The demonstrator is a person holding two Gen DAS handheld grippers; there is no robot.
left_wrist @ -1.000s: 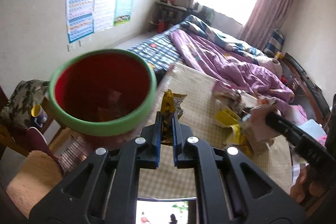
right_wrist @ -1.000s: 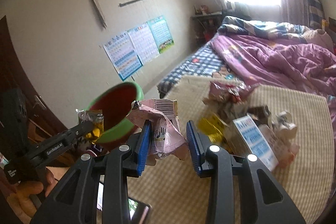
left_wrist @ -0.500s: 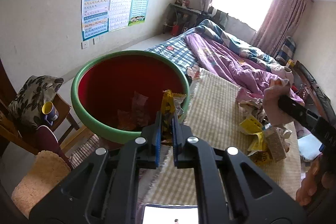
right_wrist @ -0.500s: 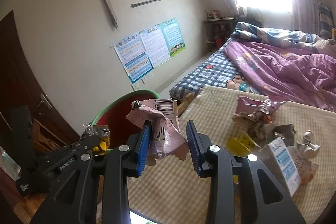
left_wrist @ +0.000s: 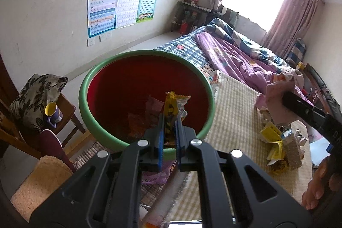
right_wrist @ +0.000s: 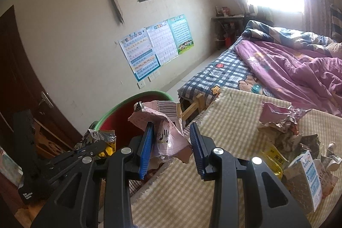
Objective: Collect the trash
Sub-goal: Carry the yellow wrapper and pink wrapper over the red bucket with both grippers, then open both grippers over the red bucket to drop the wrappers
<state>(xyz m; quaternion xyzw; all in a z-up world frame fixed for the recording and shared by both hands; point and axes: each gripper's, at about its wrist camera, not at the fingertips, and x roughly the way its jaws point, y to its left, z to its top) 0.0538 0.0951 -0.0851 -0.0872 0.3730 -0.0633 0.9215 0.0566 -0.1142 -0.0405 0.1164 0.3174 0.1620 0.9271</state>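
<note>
Bed (right_wrist: pixel 299 69) with a purple quilt runs along the far side under the bright window; a straw mat (left_wrist: pixel 235 121) covers its near end

Red basin with a green rim (left_wrist: pixel 102 121) sits just off the mat's edge, below your left tool; a few wrappers lie on its bottom

Loose trash pile (right_wrist: pixel 295 142) rests on the mat to your right: pink foil bag, yellow packets, a small white-and-blue carton

Your right tool (right_wrist: pixel 172 146) holds a crumpled pink wrapper (right_wrist: pixel 162 125), barcode up, jaws partway closed on it, near the basin's rim

Your left tool (left_wrist: pixel 170 131) has its jaws pinched narrow on a yellow snack wrapper (left_wrist: pixel 171 108), held above the basin's inside

Yellow-and-purple mug (left_wrist: pixel 52 113) stands on a wooden chair left of the basin
</note>
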